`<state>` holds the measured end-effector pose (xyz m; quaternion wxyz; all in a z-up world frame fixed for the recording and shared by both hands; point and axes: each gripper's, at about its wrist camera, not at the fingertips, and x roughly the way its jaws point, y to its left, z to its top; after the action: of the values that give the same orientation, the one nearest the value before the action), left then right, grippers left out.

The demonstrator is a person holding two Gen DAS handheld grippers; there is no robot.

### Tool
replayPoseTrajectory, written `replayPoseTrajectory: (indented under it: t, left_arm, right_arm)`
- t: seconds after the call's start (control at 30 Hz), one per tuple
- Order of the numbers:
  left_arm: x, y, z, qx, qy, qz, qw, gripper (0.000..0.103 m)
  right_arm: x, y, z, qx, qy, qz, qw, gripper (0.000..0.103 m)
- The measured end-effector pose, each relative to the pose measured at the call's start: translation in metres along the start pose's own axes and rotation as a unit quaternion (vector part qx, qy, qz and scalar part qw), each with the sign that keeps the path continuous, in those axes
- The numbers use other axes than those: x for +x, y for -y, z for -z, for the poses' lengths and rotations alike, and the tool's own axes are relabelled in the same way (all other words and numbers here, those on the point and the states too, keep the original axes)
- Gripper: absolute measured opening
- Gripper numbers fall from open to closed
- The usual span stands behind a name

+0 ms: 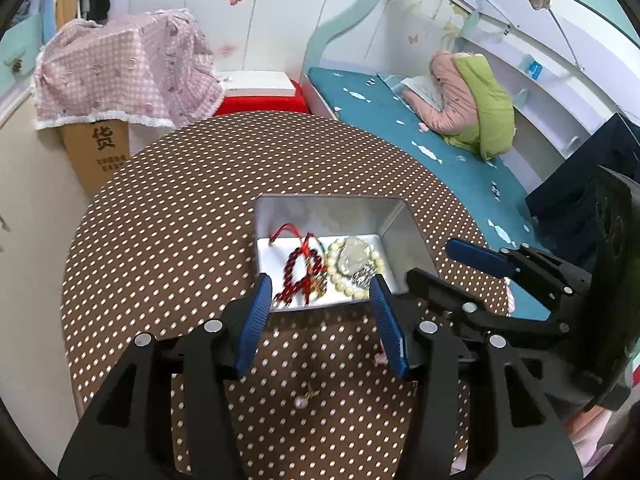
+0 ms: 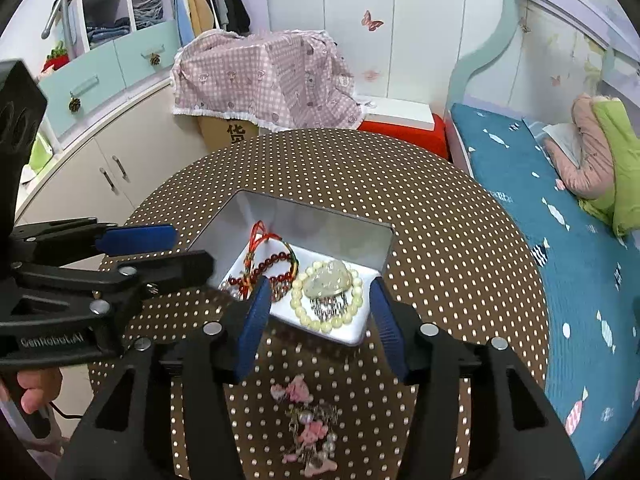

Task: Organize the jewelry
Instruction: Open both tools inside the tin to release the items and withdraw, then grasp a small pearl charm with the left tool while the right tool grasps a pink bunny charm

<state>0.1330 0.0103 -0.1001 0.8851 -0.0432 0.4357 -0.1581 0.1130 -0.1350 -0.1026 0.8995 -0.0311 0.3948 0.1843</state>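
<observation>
A silver tin box (image 1: 404,240) (image 2: 320,228) stands open on the round dotted table. In it lie a red bead bracelet (image 1: 298,276) (image 2: 266,268), a cream bead bracelet (image 1: 340,280) (image 2: 320,322) and a clear hair comb (image 1: 354,260) (image 2: 328,280). My left gripper (image 1: 322,304) is open and empty just before the box. Under it lies a small pearl earring (image 1: 302,400). My right gripper (image 2: 316,308) is open and empty at the box's near edge. A pink flower hairpiece (image 2: 310,424) lies on the table below it.
The brown dotted table (image 1: 180,216) (image 2: 460,240) stands next to a blue bed (image 1: 440,148) (image 2: 560,220) on the right. A cardboard box under pink checked cloth (image 1: 120,76) (image 2: 264,80) and a red box (image 1: 260,104) stand behind the table. Cabinets (image 2: 100,152) are at the left.
</observation>
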Motion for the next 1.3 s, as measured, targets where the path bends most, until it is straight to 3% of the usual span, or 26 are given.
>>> replayPoseTrajectory:
  t: [0.2, 0.4, 0.73, 0.93, 1.17, 1.3]
  left_arm:
    - [-0.005, -0.002, 0.027, 0.004, -0.009, -0.032, 0.9995, 0.057]
    - [0.007, -0.008, 0.057, 0.011, -0.042, -0.052, 0.9977, 0.058]
    - [0.021, -0.005, 0.092, 0.046, -0.016, -0.045, 0.9978, 0.057]
    - [0.032, -0.003, 0.103, 0.062, -0.016, -0.039, 0.9972, 0.039]
    - [0.04, 0.0, 0.108, 0.076, -0.019, -0.04, 0.9961, 0.011]
    - [0.04, 0.002, 0.107, 0.072, -0.012, -0.034, 0.9968, 0.011]
  right_arm:
    - [-0.008, 0.001, 0.019, 0.014, -0.008, -0.004, 1.0, 0.049]
    - [-0.006, 0.002, 0.04, 0.032, -0.028, -0.007, 0.999, 0.05]
    - [0.004, 0.001, 0.063, 0.054, -0.058, -0.011, 0.997, 0.051]
    - [0.007, -0.005, 0.066, 0.048, -0.064, -0.018, 0.997, 0.051]
    - [0.009, -0.006, 0.066, 0.043, -0.066, -0.017, 0.997, 0.051]
    - [0.013, -0.006, 0.064, 0.031, -0.065, -0.023, 0.997, 0.051]
